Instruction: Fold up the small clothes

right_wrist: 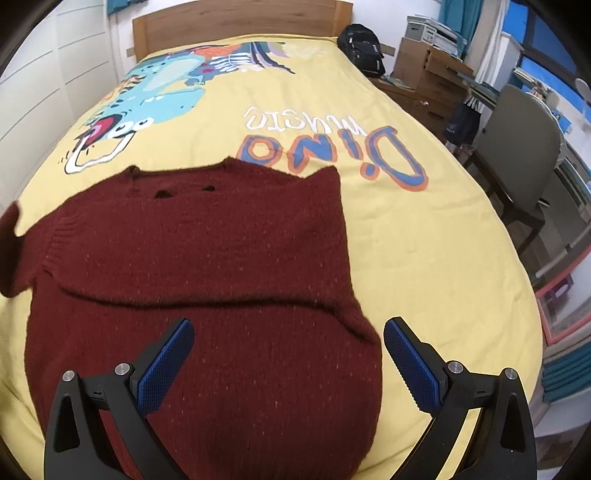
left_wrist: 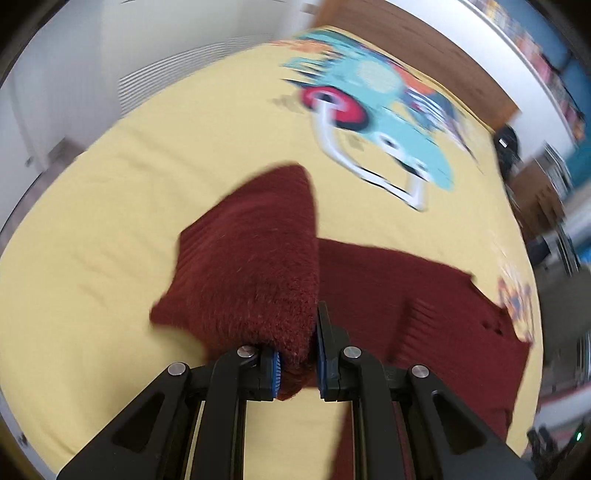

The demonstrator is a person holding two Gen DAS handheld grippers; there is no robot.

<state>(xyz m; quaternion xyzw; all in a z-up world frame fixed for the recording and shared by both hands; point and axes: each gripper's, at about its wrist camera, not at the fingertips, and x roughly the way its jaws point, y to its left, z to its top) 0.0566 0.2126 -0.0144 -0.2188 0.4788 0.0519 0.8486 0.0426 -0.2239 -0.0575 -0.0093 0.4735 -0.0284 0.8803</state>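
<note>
I find the maroon knitted sweater [right_wrist: 207, 266] lying on the yellow bedspread [right_wrist: 406, 236], body mostly spread flat, collar toward the headboard [right_wrist: 236, 22]. The side nearest the "Dino" lettering [right_wrist: 332, 151] looks already turned in, judging by its straight edge; I rate the fold as early, with the opposite sleeve and the lengthwise fold outstanding.

My left gripper [left_wrist: 297, 365] is clamped on the sweater's sleeve [left_wrist: 255, 258], the blue pads nearly together with a wad of knit pinched between them. The sleeve rises off the bedspread and drapes forward from the jaws. The left view is blurred, consistent with motion, so I cannot state the sleeve's exact lie relative to the body.

My right gripper [right_wrist: 288, 354] hovers low over the hem end of the sweater, jaws spread wide, holding nothing. I cannot tell whether its fingers [right_wrist: 166, 362] touch the knit.
</note>
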